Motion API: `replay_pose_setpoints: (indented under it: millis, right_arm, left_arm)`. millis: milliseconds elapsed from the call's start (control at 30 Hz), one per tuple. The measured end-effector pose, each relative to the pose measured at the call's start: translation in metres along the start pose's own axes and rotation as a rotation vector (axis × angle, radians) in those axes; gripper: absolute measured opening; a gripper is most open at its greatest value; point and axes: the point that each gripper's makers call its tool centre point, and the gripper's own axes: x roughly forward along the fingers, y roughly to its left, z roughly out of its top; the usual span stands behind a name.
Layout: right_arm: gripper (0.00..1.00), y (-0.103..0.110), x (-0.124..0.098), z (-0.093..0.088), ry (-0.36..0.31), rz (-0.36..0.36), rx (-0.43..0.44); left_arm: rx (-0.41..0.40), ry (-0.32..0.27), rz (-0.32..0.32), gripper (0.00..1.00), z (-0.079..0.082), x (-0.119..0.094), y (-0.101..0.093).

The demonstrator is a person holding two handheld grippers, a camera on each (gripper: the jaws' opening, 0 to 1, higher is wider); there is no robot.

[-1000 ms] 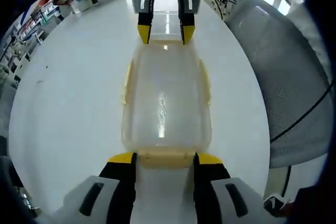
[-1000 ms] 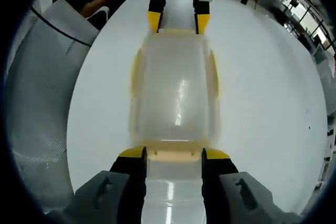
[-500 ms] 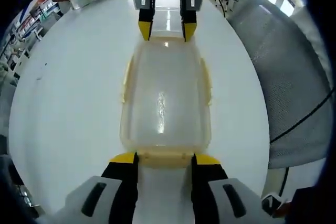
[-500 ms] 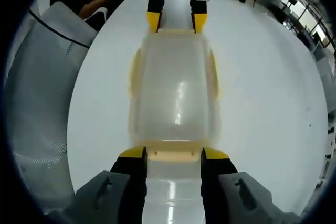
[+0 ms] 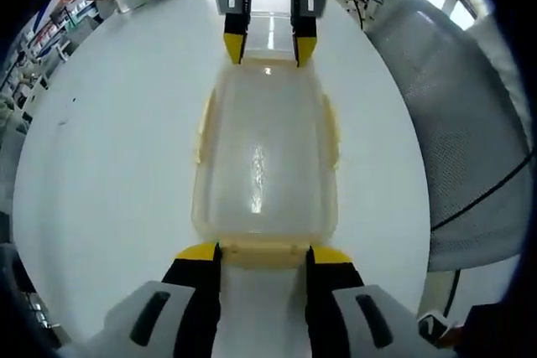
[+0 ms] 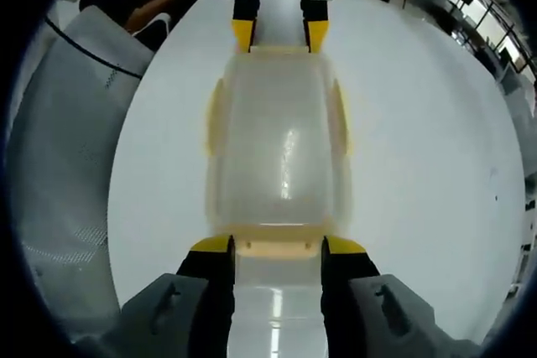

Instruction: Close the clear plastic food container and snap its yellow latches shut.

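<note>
a white table [image 5: 109,148] carries a clear plastic food container [image 5: 264,157], lid on, lying lengthwise between two facing grippers. a grey mesh chair [image 5: 453,123] stands beside the table, clear of the work. the left gripper [image 5: 262,251] and right gripper [image 6: 277,244] each sit parted, straddling a yellow end latch [image 5: 262,251], gripping nothing. side latches [image 5: 201,127] lie along the long edges. the box looks light, stiff and slippery, likely to slide; best pressed at the latches, braced from the far end
</note>
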Motion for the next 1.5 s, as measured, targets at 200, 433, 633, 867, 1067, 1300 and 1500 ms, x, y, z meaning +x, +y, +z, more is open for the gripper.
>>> replay_pose_setpoints:
  millis: [200,433,633,867,1067,1300,1500]
  right_arm:
    - [0.36,-0.001,0.000,0.000,-0.004,-0.001,-0.003]
    - [0.36,-0.001,-0.001,0.000,-0.011,-0.005,-0.002]
    - [0.36,0.001,-0.002,-0.001,-0.029,-0.019,-0.011]
    - [0.36,0.001,-0.009,0.005,-0.056,-0.039,-0.024]
    - [0.36,-0.005,-0.021,0.009,-0.078,-0.048,-0.027]
    - [0.36,-0.007,-0.033,0.008,-0.095,-0.057,-0.041]
    - [0.36,-0.007,-0.048,0.005,-0.110,-0.062,-0.047]
  left_arm:
    - [-0.001,-0.007,-0.005,0.33,0.001,0.000,0.000]
    - [-0.001,-0.002,-0.034,0.33,0.002,0.000,0.001]
    - [0.034,0.059,-0.014,0.33,0.002,0.001,-0.002]
    - [0.036,0.086,-0.010,0.33,0.001,-0.001,-0.001]
    - [0.027,0.068,0.008,0.33,0.008,-0.018,0.005]
    - [0.015,0.052,0.018,0.33,0.016,-0.025,0.005]
    - [0.012,0.048,0.018,0.33,0.025,-0.031,0.003]
